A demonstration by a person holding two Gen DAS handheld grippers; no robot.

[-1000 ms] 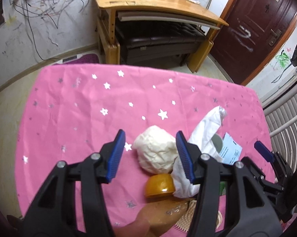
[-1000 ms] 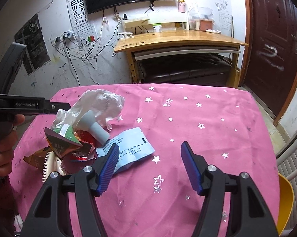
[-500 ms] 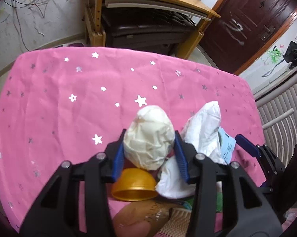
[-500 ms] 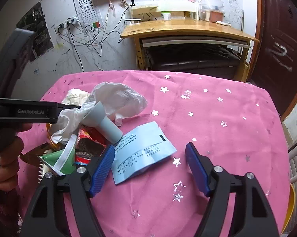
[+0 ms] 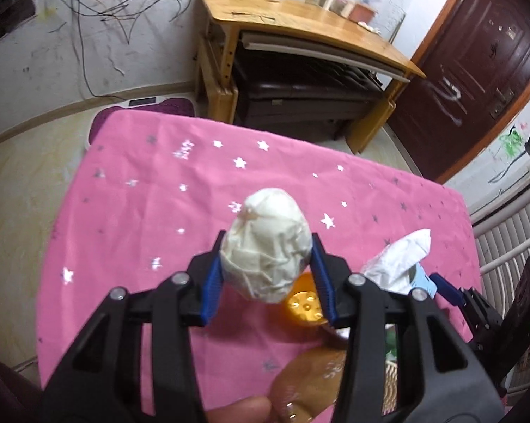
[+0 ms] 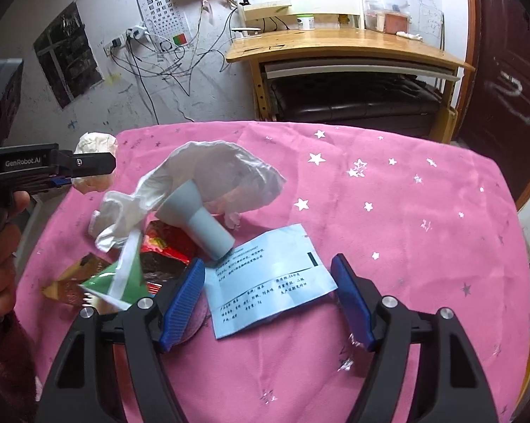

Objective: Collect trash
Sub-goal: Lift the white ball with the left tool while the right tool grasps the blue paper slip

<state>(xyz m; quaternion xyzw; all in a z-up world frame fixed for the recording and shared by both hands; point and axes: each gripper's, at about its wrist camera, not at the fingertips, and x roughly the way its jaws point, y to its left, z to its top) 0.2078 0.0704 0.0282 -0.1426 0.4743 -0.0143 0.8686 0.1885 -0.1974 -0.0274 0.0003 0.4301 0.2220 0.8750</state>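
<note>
- "GenRobot.AI", white lettering on the black body of the left gripper (image 6: 71, 179), seen from the right wrist view.
- Eye chart (image 6: 159, 3) on the wall: rows of "E" optotypes, shrinking downward.
- Light blue paper slip (image 6: 268, 278) on the pink tablecloth (image 6: 423, 246): several lines of small black print, characters too small to read.

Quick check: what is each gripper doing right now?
Left gripper: closed on the crumpled white paper ball, lifted off the table.
Right gripper: open, empty, jaws either side of the light blue paper slip.
</note>
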